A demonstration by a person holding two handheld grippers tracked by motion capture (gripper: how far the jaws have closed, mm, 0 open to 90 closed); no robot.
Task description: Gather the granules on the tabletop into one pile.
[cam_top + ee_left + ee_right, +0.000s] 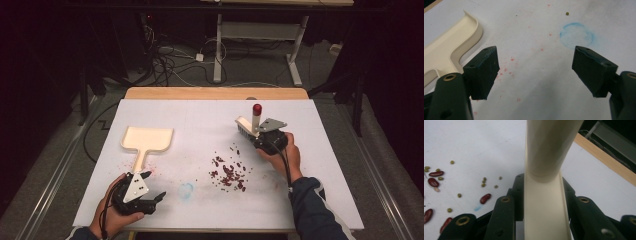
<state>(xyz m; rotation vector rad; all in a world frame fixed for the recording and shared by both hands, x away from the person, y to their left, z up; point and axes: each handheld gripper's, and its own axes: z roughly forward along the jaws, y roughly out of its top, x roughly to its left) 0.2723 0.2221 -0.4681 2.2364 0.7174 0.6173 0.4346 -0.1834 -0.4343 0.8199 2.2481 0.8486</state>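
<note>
The brush (248,126) is held tight in the right gripper (265,136); the left gripper (146,192) is wide open beside the dustpan (148,140). Next, the beans (229,171) just in front must be swept.

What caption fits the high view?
Right gripper holds a brush beside spilled beans; dustpan waits.

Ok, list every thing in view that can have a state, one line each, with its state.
Brush: clamped in the right hand-held gripper, handle upright, raised beyond the beans.
Dustpan: lying flat on the table, not gripped.
Left hand-held gripper: jaws open, nothing between them, beside the dustpan's handle.
Beans: scattered loose on the white table, unswept.
</note>
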